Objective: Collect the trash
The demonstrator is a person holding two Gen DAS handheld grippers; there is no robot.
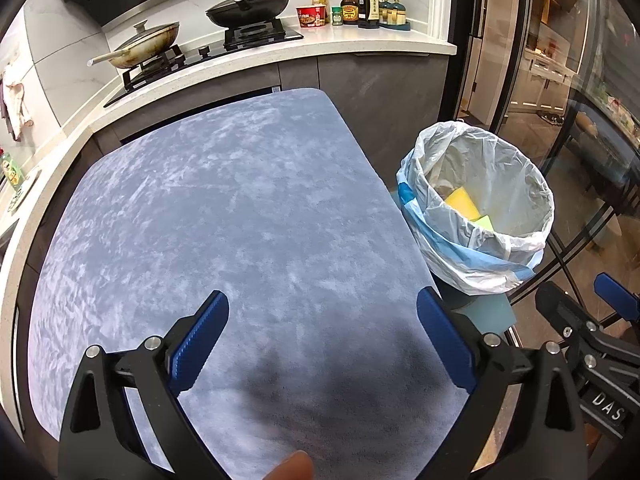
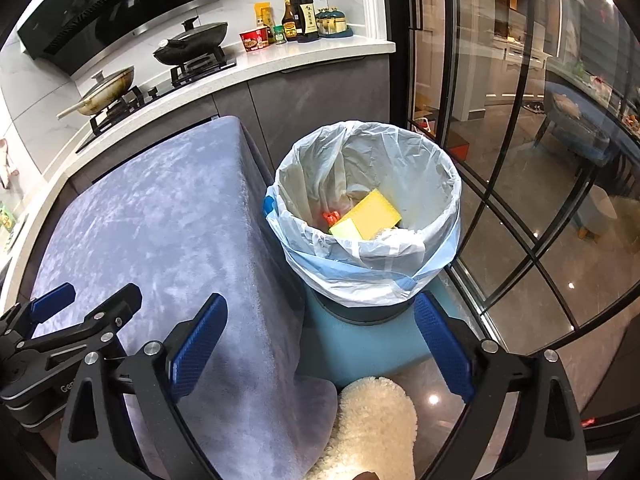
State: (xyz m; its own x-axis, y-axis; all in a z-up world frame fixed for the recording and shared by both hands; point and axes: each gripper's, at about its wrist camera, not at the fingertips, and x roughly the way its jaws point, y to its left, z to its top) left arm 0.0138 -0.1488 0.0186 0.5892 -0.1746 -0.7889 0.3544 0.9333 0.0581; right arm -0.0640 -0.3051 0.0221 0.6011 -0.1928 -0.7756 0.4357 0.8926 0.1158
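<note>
Grippers: L (image 1: 322, 308) & R (image 2: 321, 312) wide open, empty.

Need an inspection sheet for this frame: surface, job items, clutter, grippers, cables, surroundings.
Surface: table under a blue-grey velvet cloth; nothing on it.
Job's things: bin with a white liner stands beside the table on a blue mat; inside lie a yellow sponge, a small red item and crumpled wrapping.
Clutter: nothing seen on the table.
Grippers: left gripper over the cloth, jaws open, empty; right gripper near the bin, jaws open, empty.
Cables: nothing seen.
Surroundings: hob with two lidded pans, sauce bottles, glass door, fluffy slipper.
</note>
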